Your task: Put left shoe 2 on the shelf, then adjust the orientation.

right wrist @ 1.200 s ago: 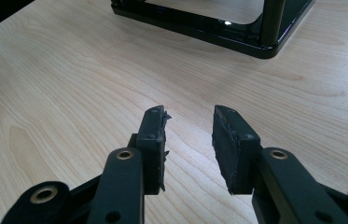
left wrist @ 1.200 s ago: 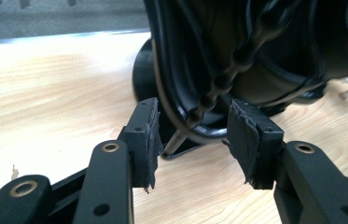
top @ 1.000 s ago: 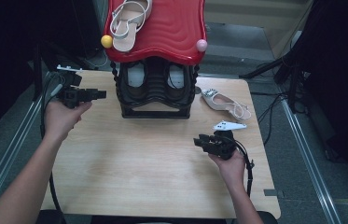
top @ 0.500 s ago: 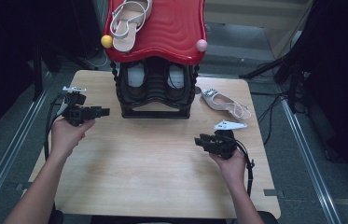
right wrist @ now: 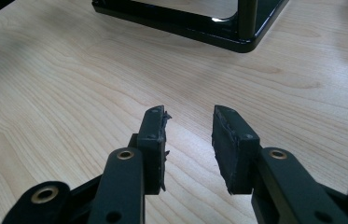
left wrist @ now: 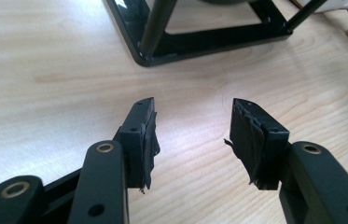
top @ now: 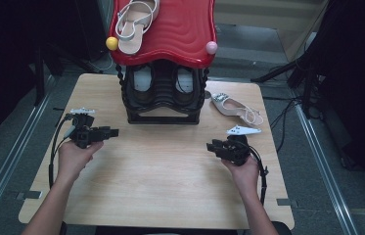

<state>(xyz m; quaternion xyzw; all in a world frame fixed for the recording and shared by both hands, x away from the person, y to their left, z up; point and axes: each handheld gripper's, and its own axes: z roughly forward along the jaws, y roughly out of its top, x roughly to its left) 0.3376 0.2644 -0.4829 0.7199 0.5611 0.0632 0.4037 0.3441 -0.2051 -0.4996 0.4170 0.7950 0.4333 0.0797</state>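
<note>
A black shoe rack with a red wavy top stands at the back middle of the wooden table. One pale sandal lies on the red top; another pale sandal lies on the table right of the rack. My left gripper hovers low at the table's left, open and empty, pointing right toward the rack's base. My right gripper sits at the right front, open and empty, pointing left, with the rack's base ahead of it.
A yellow ball and a pink ball cap the red top's front corners. A pair of shoes sits inside the rack. Metal rails run along both sides of the table. Cables trail from both grippers.
My left gripper has moved down and toward the person, from beside the rack's upper left to the table's left middle. The right gripper has stayed put.
</note>
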